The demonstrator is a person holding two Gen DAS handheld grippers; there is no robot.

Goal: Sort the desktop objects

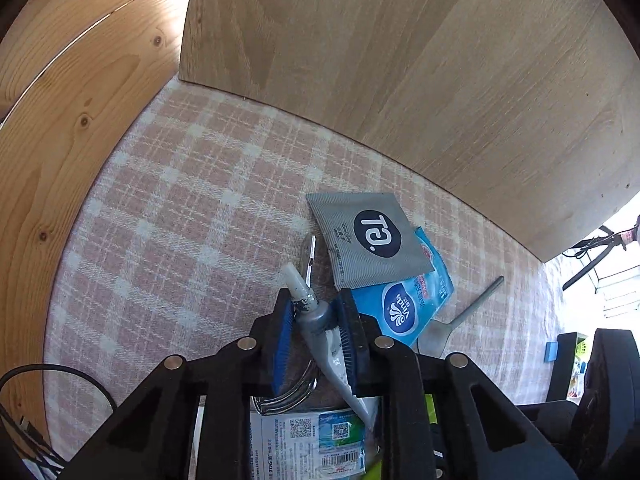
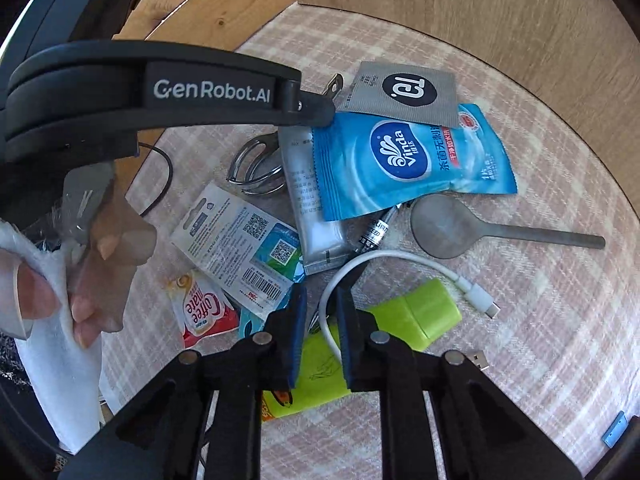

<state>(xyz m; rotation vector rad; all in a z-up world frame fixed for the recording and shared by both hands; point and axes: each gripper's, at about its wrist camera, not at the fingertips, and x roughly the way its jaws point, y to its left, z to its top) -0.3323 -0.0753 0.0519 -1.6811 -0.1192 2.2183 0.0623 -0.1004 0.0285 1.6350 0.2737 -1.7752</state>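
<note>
Blue pads of the left gripper pinch the neck of a silver tube, its white nozzle poking just ahead; grey sachet and blue Vinda pack lie ahead to the right.

Nearly closed, the right gripper clamps the white cable over a green case. Both picks look made; each item next needs a clean lift from the clutter.

You have a pink checked cloth spread over the surface, with wooden panels standing behind it. A black cable trails off the cloth's left edge by the pine board.
</note>
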